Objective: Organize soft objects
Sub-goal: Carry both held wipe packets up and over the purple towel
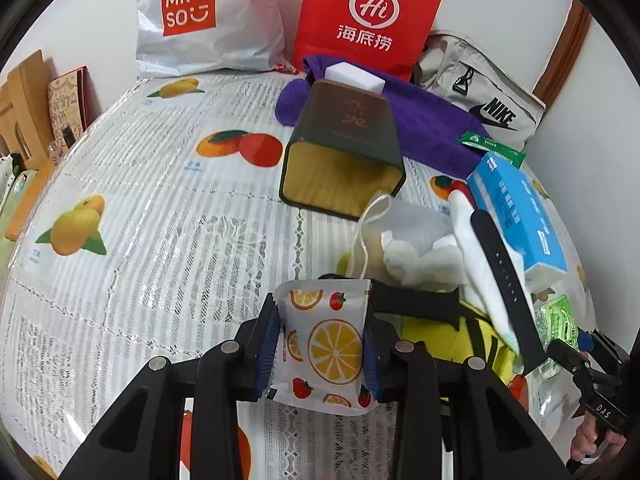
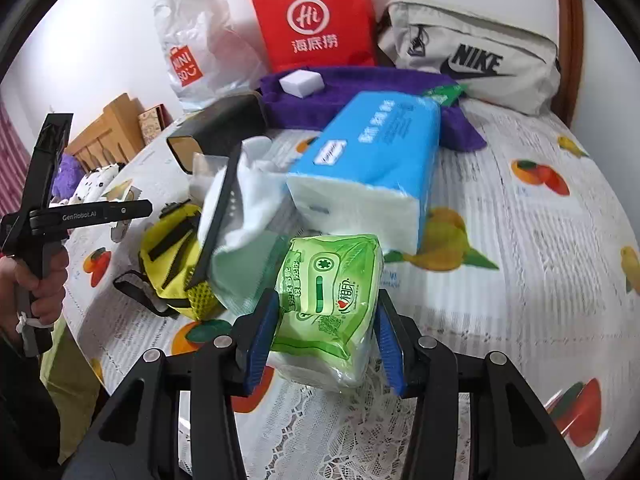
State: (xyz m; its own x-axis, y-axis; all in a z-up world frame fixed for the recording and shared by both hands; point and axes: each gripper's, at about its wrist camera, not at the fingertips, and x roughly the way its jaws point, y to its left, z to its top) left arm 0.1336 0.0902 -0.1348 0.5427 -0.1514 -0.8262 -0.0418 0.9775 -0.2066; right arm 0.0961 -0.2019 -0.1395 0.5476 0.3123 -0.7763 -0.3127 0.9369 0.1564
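- Your left hand-held gripper (image 1: 320,354) pinches the fruit-print packet (image 1: 324,344) above the table (image 1: 140,240), probably for sorting.
- Your right hand-held gripper (image 2: 326,344) clamps the green tissue pack (image 2: 330,308) beside the cluttered pile.

The left gripper (image 1: 322,344) is pointing steeply downward, its blue-padded fingers (image 1: 267,346) pressing on both sides of a fruit-printed packet (image 1: 324,344). The right gripper (image 2: 326,340) is angling down likewise, its fingers (image 2: 262,340) clamping a green tissue pack (image 2: 330,300). A hand (image 2: 44,284) is gripping the left gripper's handle, left of that pack.
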